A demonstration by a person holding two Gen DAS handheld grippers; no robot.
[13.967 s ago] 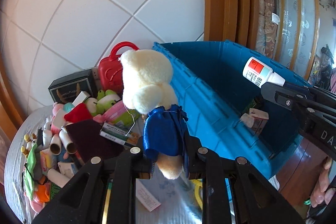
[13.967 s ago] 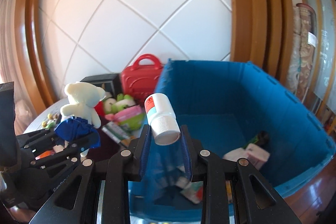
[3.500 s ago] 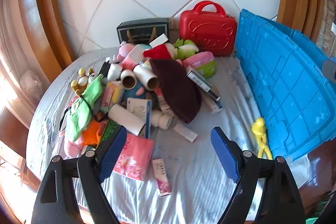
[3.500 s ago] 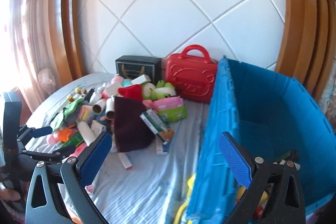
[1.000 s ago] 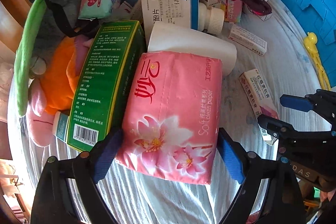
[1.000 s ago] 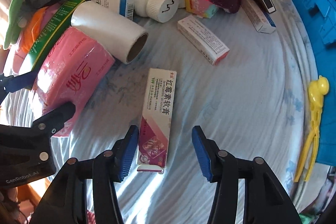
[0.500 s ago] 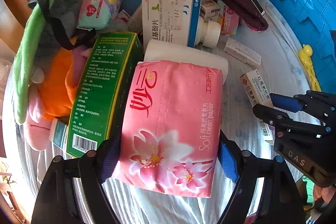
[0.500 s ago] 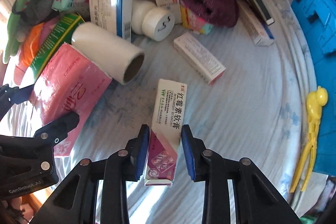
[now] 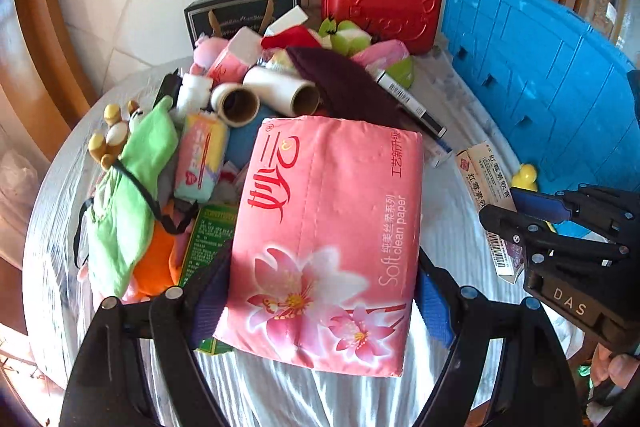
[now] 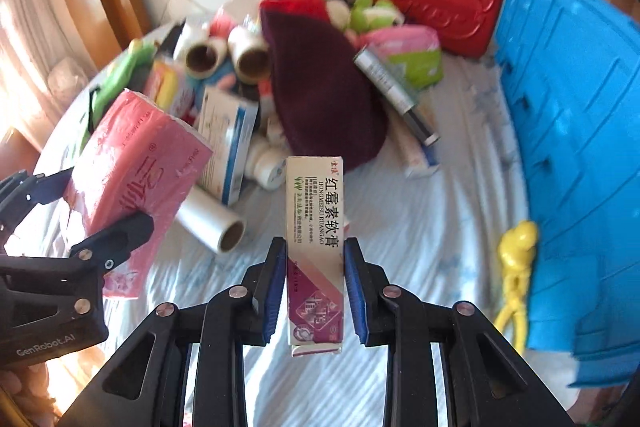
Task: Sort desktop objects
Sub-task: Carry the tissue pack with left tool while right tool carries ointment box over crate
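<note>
Soft, light pink tissue pack (image 9: 328, 239) clamped across its width in left gripper (image 9: 320, 303); stiff, light ointment carton (image 10: 315, 227) pinched near its lower end by near-shut right gripper (image 10: 315, 291), blue crate (image 10: 572, 131) at 3 o'clock.

We see tissue pack (image 9: 324, 239) covering green box (image 9: 208, 239) almost wholly, also hiding left gripper (image 9: 316, 311) pads. Blue crate (image 10: 572, 155) cut off by right edge in right wrist view; inside not visible to us. Far pile under maroon cloth (image 10: 324, 87) blurred there. Small print on ointment box (image 10: 316, 227) unreadable to us.
</note>
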